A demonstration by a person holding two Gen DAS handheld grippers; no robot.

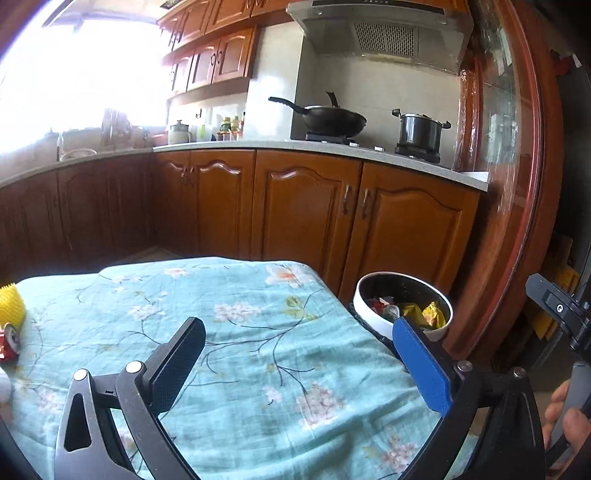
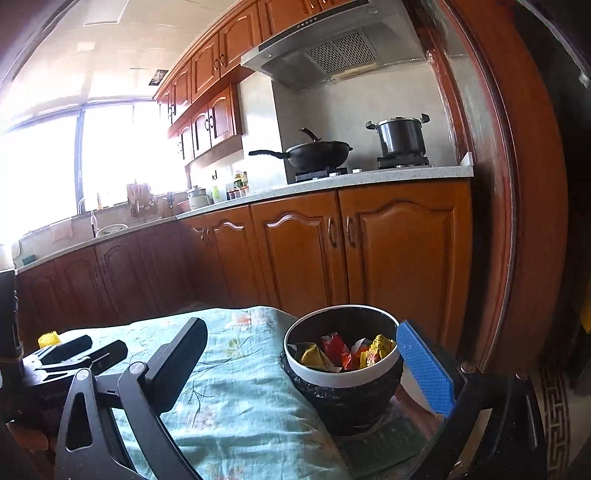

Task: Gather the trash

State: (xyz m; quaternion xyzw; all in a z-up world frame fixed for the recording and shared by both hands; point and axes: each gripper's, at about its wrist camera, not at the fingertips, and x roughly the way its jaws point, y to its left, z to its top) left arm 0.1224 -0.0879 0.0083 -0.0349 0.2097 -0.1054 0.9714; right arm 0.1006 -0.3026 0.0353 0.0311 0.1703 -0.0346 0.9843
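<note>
Kitchen table with floral cloth (image 1: 240,332) | trash bin (image 2: 343,373) at its right edge, wrappers inside | crushed can (image 1: 9,343) far left of bin | left gripper (image 1: 299,369) and right gripper (image 2: 303,369) spread wide, empty | advice: approach can low, close across its middle.

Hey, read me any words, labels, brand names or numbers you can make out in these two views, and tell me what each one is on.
None can be read.
Red can at the cloth's left edge: print cut off and blurred.
Wrappers in the trash bin: yellow and red print, too small and crumpled.
Bottles on the counter: labels too small.
Range hood: no legible marking.
</note>
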